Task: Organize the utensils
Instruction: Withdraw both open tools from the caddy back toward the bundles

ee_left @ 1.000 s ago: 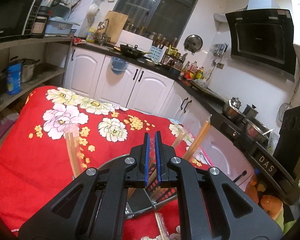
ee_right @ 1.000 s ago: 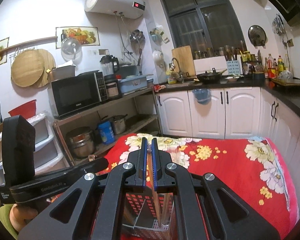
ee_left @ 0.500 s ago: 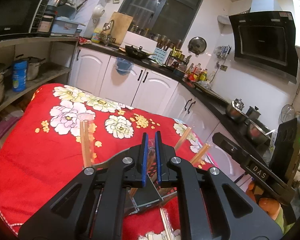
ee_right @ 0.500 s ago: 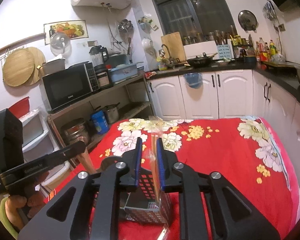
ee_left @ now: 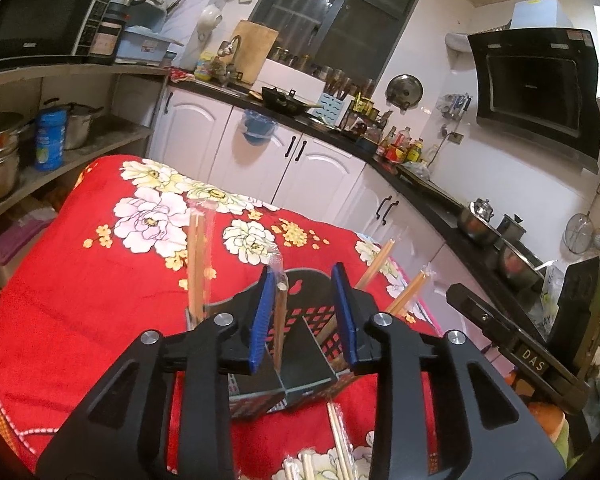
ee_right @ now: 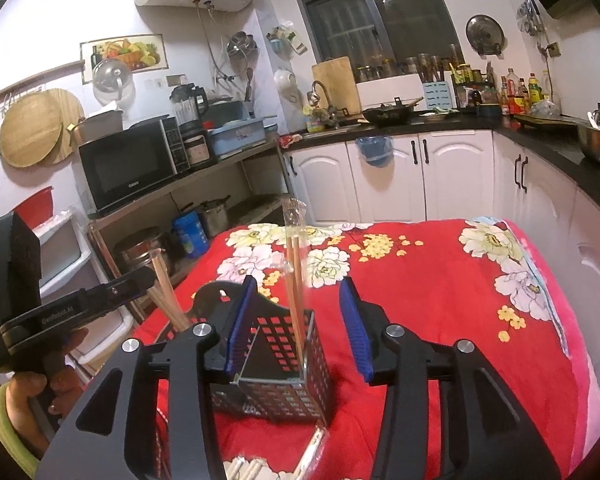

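A black perforated utensil holder point(ee_left: 300, 344) stands on the red floral tablecloth point(ee_left: 100, 280); it also shows in the right wrist view point(ee_right: 284, 352). Several plastic-wrapped wooden chopstick pairs stand in it: one at the left point(ee_left: 197, 260), one by my left finger point(ee_left: 280, 320), two leaning right point(ee_left: 380, 262). My left gripper point(ee_left: 303, 316) is open just above the holder. My right gripper point(ee_right: 298, 324) is open over the holder, with a wrapped pair point(ee_right: 296, 272) upright between its fingers, not held. More wrapped chopsticks point(ee_left: 332, 452) lie on the cloth below.
The other hand-held gripper point(ee_right: 60, 312) shows at the left in the right wrist view, and at the right in the left wrist view point(ee_left: 520, 344). White kitchen cabinets point(ee_right: 420, 176) and a shelf with a microwave point(ee_right: 128, 168) surround the table.
Both grippers have opened and let go of the wrapped chopstick pairs, which now stand in the holder. Both have drawn back slightly.
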The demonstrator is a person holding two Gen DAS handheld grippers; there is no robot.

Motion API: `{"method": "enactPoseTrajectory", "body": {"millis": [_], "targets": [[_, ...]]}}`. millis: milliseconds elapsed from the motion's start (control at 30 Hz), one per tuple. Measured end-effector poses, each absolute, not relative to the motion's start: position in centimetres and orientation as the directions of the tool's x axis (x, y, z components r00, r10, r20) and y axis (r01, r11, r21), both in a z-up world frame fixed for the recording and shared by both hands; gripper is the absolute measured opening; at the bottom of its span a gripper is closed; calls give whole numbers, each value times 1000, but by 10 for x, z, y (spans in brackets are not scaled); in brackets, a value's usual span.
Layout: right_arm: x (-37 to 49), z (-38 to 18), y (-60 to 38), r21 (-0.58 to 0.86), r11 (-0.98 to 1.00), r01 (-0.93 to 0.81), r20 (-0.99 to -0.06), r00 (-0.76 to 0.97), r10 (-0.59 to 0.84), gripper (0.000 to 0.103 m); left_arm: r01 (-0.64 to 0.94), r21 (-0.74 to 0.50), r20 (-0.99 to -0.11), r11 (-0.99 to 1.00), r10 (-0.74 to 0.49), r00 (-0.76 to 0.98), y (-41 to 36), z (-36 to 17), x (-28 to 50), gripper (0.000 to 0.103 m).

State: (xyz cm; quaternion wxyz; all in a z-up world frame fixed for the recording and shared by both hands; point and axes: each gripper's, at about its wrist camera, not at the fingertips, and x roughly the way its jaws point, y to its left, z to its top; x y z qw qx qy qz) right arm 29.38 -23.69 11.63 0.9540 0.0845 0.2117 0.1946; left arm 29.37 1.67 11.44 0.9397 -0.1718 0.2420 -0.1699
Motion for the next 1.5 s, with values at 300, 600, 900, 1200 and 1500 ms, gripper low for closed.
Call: {"method": "enactPoseTrajectory", "body": {"millis": [300,600,900,1200,1500], "targets": [[281,112,-239,240,914,-328,-384,832,400,48,220,-408,-389,886,-386,836,25,113,278,55],[268,109,-238,222,919,-326,-393,833,391,56,218,-408,-370,887,-379,848,31,114,258,81],[252,104,-237,209,921,-328,-405,828,387,64,199,-412,-367,889,-362,857,39,109,238,92],[236,94,-234,196,921,-336,-436,812,389,65,162,-436,-383,886,-345,857,53,98,222,92],[223,80,-229,176,920,-351,-470,791,392,65,139,-441,-429,887,-344,835,54,79,209,92]]}}
